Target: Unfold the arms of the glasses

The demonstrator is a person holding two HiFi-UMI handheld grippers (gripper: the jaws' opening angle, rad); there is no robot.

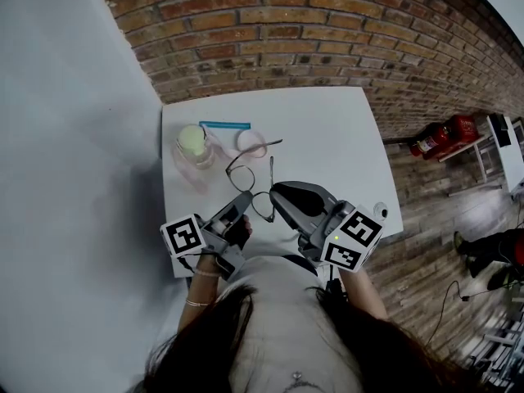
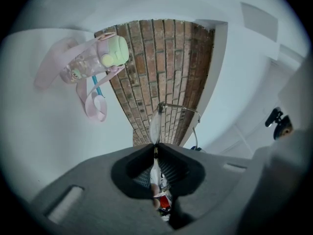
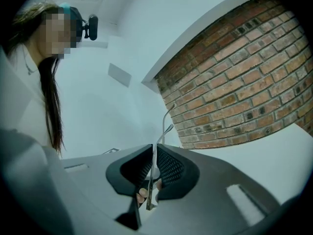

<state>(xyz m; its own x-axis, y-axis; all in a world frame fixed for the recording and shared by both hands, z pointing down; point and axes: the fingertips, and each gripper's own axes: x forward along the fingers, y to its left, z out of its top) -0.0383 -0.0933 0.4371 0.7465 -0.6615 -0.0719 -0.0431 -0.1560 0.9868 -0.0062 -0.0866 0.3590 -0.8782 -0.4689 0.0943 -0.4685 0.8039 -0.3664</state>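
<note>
The glasses (image 1: 248, 176) sit over the near part of the white bench (image 1: 344, 137). The left tool (image 1: 242, 200) is clenched on the frame, the right tool (image 1: 277, 193) on one arm. Behind them, apart, are a green-lidded bottle (image 1: 191, 144), a pink strap (image 1: 251, 143) and a blue stick (image 1: 224, 125). Only the left gripper view shows the lens (image 2: 155, 124) edge-on. Only the right gripper view shows the thin arm (image 3: 163, 126) rising from the jaws.

Even cool diffuse indoor light, white table (image 1: 344, 129) bright, soft shadow beside pink bottle (image 1: 193, 147), glasses (image 1: 241, 176) sharp, heavy fisheye bending at edges, black vignette round both gripper views
</note>
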